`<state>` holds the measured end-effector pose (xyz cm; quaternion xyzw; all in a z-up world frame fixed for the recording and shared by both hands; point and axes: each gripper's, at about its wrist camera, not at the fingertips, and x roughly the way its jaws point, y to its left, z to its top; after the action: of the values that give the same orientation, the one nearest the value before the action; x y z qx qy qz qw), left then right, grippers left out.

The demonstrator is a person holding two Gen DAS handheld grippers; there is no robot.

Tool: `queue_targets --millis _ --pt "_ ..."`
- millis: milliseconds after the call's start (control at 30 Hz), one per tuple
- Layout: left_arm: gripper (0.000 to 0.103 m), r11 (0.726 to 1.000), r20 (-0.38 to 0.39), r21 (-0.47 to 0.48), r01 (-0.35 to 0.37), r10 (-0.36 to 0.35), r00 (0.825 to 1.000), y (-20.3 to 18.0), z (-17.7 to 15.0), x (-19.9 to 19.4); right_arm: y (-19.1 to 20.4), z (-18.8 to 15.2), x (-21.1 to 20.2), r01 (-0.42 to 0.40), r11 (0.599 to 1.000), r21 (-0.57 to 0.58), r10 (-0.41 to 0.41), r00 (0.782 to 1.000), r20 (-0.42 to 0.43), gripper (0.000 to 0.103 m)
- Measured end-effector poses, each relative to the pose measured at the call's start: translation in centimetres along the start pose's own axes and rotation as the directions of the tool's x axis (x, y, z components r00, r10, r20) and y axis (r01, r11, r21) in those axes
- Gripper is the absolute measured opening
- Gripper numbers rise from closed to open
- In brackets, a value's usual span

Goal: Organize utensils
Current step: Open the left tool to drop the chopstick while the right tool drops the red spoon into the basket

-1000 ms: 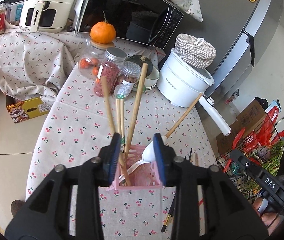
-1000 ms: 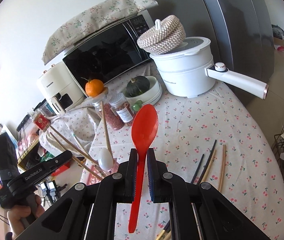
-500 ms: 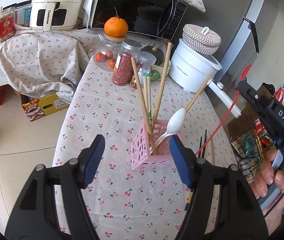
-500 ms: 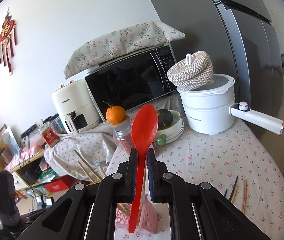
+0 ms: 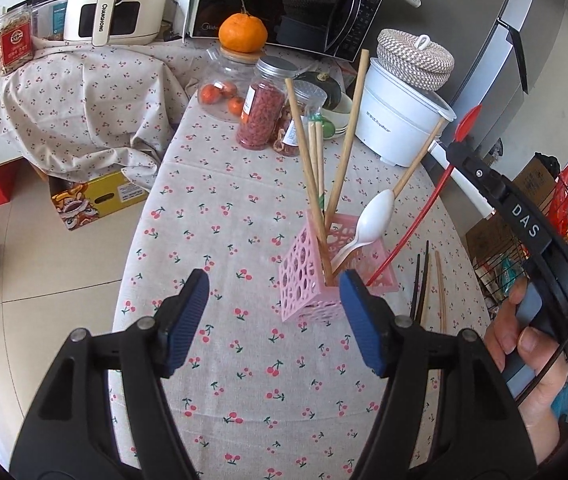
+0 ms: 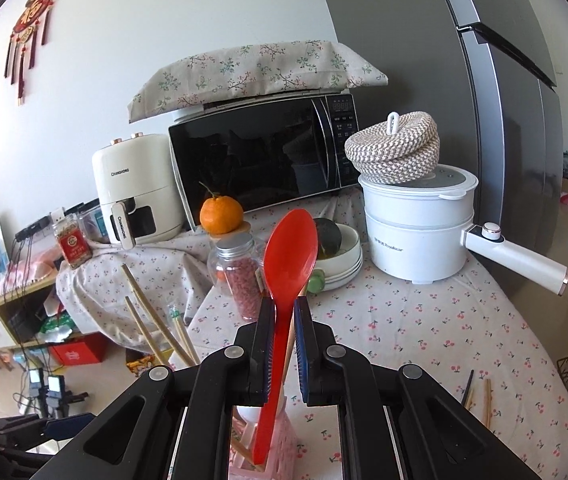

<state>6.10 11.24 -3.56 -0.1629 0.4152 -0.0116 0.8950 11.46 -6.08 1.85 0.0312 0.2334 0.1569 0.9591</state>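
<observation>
A pink perforated utensil holder (image 5: 308, 276) stands on the cherry-print table and holds wooden chopsticks (image 5: 306, 168) and a white spoon (image 5: 372, 216). My left gripper (image 5: 272, 316) is open and empty, just in front of the holder. My right gripper (image 6: 284, 312) is shut on a red spoon (image 6: 290, 256), bowl up, with the handle tip over the holder (image 6: 280, 448). In the left wrist view the red spoon (image 5: 416, 220) slants down into the holder's right side. Loose chopsticks (image 5: 428, 280) lie on the table right of the holder.
Behind the holder stand spice jars (image 5: 262, 108), a jar with an orange (image 5: 243, 32) on top, a bowl with a squash (image 6: 330, 236), a white cooker (image 6: 416, 224) with a long handle, a microwave (image 6: 264, 160) and an air fryer (image 6: 136, 192). A wire rack (image 5: 516, 264) stands right of the table.
My left gripper opened wide and pulled back from the holder. My right gripper carried the red spoon over the holder and lowered its handle tip into it.
</observation>
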Motion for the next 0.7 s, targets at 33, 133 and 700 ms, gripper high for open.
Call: queue_targets --millis 33,133,700 --pt "0.069 1.000 -0.003 0.001 0.000 0.000 1.000 -0.1 0.0 0.1 0.0 -0.1 0.1 -0.011 1.000 0.000 0.011 1.000 -0.011 0.010" --pt "0.071 1.000 -0.012 0.006 0.001 -0.001 1.000 -0.3 -0.1 0.2 -0.2 -0.2 -0.1 -0.036 0.999 0.010 0.037 0.999 -0.032 0.021" --pt "0.080 0.996 -0.054 0.086 0.023 -0.019 0.998 -4.3 -1.9 1.3 -7.1 0.6 -3.8 -0.051 0.985 0.166 0.073 0.989 -0.127 0.073"
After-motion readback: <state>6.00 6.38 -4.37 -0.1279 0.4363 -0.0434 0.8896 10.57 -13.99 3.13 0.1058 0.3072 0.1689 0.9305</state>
